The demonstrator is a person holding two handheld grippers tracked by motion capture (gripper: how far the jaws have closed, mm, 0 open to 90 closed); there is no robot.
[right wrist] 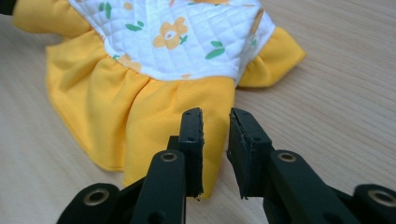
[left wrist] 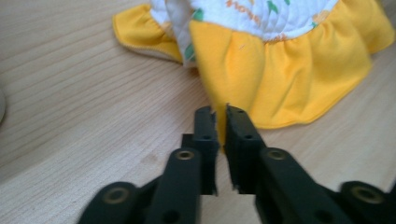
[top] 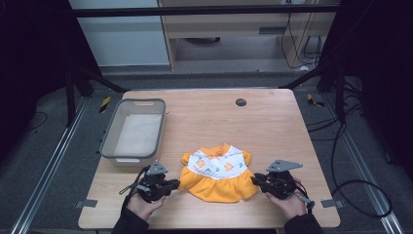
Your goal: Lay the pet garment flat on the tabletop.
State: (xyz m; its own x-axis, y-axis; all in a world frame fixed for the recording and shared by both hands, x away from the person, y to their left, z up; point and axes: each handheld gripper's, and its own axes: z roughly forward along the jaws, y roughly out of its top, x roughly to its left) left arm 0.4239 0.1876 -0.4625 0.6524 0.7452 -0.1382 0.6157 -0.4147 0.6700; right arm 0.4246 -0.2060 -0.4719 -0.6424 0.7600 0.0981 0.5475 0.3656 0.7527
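A small dress (top: 219, 175) with a yellow skirt and a white flowered top lies flat on the wooden table (top: 272, 126). My left gripper (top: 174, 184) is at the skirt's left hem. In the left gripper view, my left gripper (left wrist: 221, 112) has its jaws a narrow slit apart, with the edge of the dress (left wrist: 280, 70) in the gap and not pinched. My right gripper (top: 254, 179) is at the skirt's right hem. In the right gripper view, my right gripper (right wrist: 215, 114) is open over a corner of the dress (right wrist: 140, 107), the pads clear of the cloth.
A grey plastic basket (top: 109, 139) with a pale lining stands on the table's left side, close behind my left hand. A small black round cap (top: 240, 102) sits near the far edge. The table's front edge runs just below both hands.
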